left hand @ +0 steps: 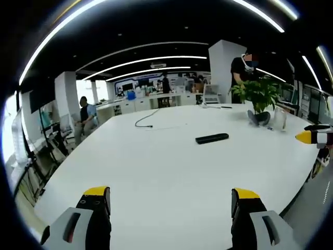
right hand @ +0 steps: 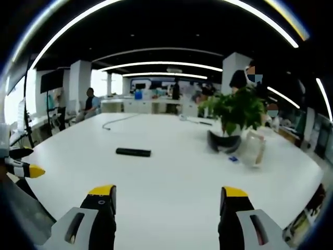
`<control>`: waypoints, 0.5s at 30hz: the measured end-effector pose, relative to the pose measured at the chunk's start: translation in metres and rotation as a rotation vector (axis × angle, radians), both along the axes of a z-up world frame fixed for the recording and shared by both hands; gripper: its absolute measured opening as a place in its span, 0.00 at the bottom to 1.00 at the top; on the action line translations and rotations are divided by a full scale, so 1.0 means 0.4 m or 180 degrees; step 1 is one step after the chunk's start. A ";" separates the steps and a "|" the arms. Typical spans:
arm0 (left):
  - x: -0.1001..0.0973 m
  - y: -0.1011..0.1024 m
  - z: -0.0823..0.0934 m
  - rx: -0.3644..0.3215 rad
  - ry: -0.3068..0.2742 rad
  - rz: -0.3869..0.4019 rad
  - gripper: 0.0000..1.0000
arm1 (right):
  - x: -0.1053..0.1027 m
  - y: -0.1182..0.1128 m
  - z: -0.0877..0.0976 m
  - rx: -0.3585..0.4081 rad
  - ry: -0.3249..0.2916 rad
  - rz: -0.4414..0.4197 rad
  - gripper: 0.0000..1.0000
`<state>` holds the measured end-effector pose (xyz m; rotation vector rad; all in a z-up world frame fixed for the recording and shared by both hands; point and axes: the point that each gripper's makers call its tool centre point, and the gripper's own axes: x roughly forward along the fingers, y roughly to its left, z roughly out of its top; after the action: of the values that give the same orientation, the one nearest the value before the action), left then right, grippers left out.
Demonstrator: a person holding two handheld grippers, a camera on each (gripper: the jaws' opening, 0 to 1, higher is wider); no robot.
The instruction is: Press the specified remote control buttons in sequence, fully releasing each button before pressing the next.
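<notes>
The remote control (left hand: 212, 138) lies flat on the white tabletop (left hand: 156, 172), well out from the near edge and a little right of centre in the left gripper view; in the right gripper view it sits left of centre (right hand: 133, 152). Nothing touches it. The left gripper (left hand: 170, 203) hangs over the near part of the tabletop with its yellow-tipped fingers (left hand: 96, 191) wide apart and nothing between them. The right gripper (right hand: 169, 200) does likewise, fingers spread and empty, well short of the remote control. A potted plant (right hand: 235, 112) stands farther back to the right, with a clear container (right hand: 253, 148) just beside it, and a cable (left hand: 148, 119) trails across the far side.

By the look of it, the pressing is not under way at this moment: neither gripper is near a button. Whether any button has been pressed cannot be told. What remains is at least to bring one gripper out to the remote control and press.
</notes>
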<state>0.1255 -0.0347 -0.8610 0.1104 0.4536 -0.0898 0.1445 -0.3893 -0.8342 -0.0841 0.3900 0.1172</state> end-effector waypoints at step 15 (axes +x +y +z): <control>0.001 -0.001 0.000 0.0028 0.0001 -0.0016 1.00 | 0.001 0.005 -0.002 0.0020 0.0015 0.0032 0.79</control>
<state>0.1260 -0.0352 -0.8610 0.1201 0.4540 -0.0928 0.1448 -0.3873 -0.8351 -0.0795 0.3938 0.1286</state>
